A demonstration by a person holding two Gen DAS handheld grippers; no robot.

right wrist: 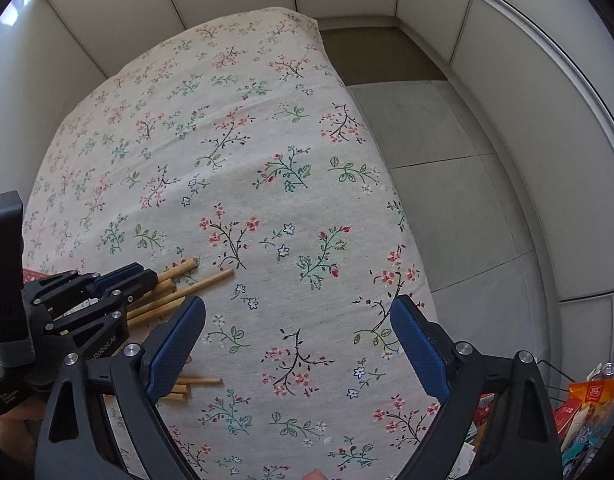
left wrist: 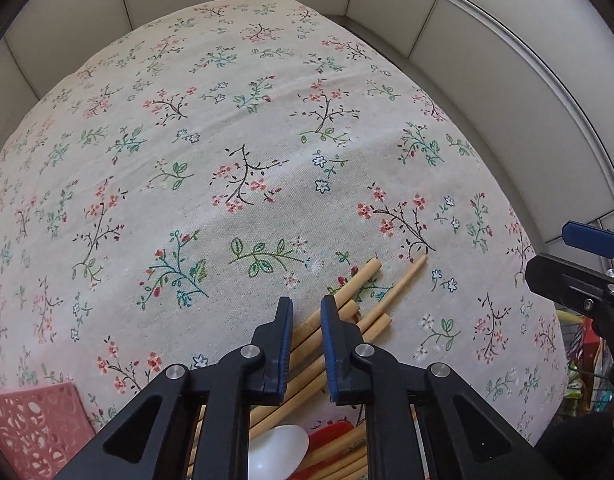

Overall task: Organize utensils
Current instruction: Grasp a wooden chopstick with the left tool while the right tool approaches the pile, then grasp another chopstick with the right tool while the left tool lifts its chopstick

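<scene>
Several bamboo chopsticks (left wrist: pixel 371 292) lie in a loose pile on the flowered tablecloth (left wrist: pixel 243 128). A white spoon (left wrist: pixel 277 454) and a red utensil (left wrist: pixel 331 432) lie under the pile near me. My left gripper (left wrist: pixel 307 308) hovers right over the pile with its jaws a narrow gap apart, nothing between them. In the right wrist view the chopsticks (right wrist: pixel 205 282) and the left gripper (right wrist: pixel 141 274) show at the left. My right gripper (right wrist: pixel 299 312) is wide open and empty above bare cloth, right of the pile. It also shows in the left wrist view (left wrist: pixel 579 260).
A pink perforated basket (left wrist: pixel 31 424) sits at the near left of the table. The table's right edge drops to a grey tiled floor (right wrist: pixel 439 152). Packets and clutter (right wrist: pixel 587 408) stand at the lower right. White panelled walls surround the table.
</scene>
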